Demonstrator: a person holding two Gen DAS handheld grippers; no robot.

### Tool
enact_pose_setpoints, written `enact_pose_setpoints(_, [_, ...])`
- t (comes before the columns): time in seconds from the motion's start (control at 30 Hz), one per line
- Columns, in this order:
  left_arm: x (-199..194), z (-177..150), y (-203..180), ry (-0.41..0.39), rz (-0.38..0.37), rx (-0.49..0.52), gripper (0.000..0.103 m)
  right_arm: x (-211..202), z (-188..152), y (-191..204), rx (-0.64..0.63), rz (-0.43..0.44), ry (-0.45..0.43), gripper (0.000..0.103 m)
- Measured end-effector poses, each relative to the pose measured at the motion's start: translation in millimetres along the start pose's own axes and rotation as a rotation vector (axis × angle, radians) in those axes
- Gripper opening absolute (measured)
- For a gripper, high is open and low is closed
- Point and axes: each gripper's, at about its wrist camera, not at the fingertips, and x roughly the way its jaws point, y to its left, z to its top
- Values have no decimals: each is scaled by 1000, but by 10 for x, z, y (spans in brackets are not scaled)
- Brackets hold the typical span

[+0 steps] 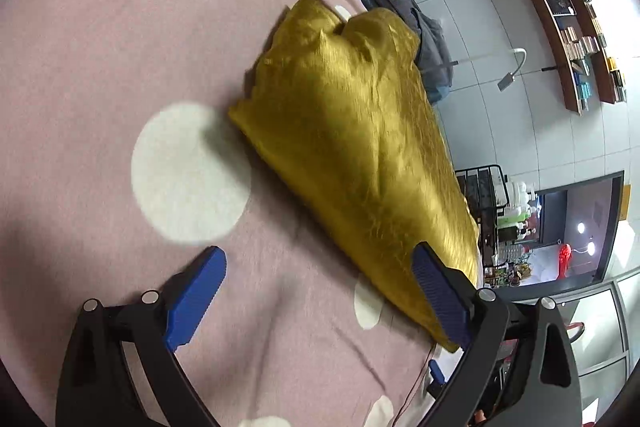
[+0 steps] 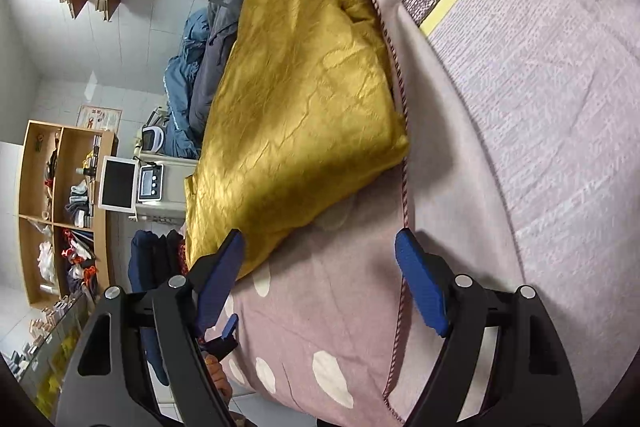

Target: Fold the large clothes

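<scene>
Lying in a folded heap on the bed, the mustard-yellow garment [image 1: 352, 147] shows a shiny, crinkled weave that catches the light along its creases, with a gathered edge bunched at its far end. Its outline is roughly wedge-shaped, broad at the far end and narrowing toward the grippers. Under it is a soft pink blanket [image 1: 100, 47] dotted with large cream circles and hemmed with a red-and-white stitched edge; beyond that edge lies a quilted lilac bedspread [image 2: 560, 87] with a pale yellow stripe. A grey and blue padded jacket [image 2: 212, 59] is piled at the garment's far side.

The left gripper [image 1: 320, 291] stands with its 2 blue ribbed fingers spread wide; the right-hand finger lies against the garment's near tip, the other over bare blanket, and nothing is clamped. The right gripper [image 2: 320, 279] is likewise released, jaws wide apart, its left-hand finger overlapping the garment's near corner and the other near the stitched hem.
</scene>
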Motion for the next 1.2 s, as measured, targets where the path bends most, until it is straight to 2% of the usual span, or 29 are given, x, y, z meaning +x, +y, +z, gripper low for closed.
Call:
enact_pose_setpoints(0.2, [93,428,80,-15,-18,-69,92,95,275,-27,28,2,2,77])
enact_pose_setpoints(0.3, [204,593,4,3,-9,-42,95,165,409,-3,40,9,-3,82])
enact_pose_setpoints(0.5, [400,824,-77,32,11,-2,96,346,659,76,51,-21,-11,85])
enact_pose_setpoints(0.8, [631,1043,-207,56,44,13,97,613,950,257,14,-82,-25,91])
enact_pose_setpoints(0.87, [667,1046,-248,56,54,43,96,668,980,298,-16,-101,-30,92])
enact_pose_setpoints(0.97, [711,995,-342,51,112,117,95,692,984,301,-47,-125,-41,92])
enact_pose_setpoints(1.03, [712,951,-409,41,163,154,90,696,964,317,-79,-147,-43,89])
enact_pose_setpoints(1.07, [706,939,-427,40,163,155,78,696,951,333,-98,-170,-46,84])
enact_pose_setpoints(1.13, [684,921,-426,51,120,120,63,675,909,365,-129,-211,-61,68])
enact_pose_setpoints(1.17, [656,910,-422,50,99,98,56,669,893,372,-133,-200,-61,56])
enact_pose_setpoints(1.2, [619,897,-432,48,92,96,53,659,876,365,-123,-177,-59,48])
